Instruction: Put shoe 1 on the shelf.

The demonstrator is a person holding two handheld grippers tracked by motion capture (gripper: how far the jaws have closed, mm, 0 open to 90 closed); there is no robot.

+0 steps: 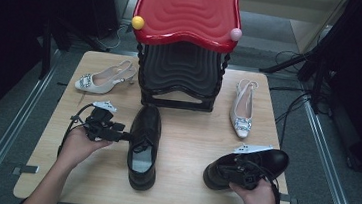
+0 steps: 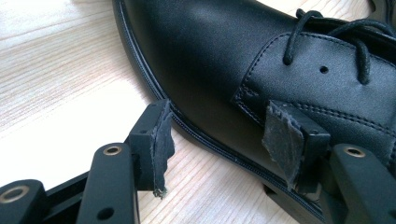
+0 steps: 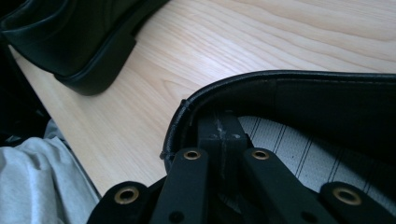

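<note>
1. Pale wood table [image 1: 191, 133]: your left gripper [image 1: 124, 137] stands with jaws spread, touching the left side of the glossy black lace-up shoe [image 1: 144, 146] at centre.
2. Near right, your right gripper [image 3: 219, 135] has its jaws pressed together on the collar of the second black shoe [image 1: 243, 169].
</note>
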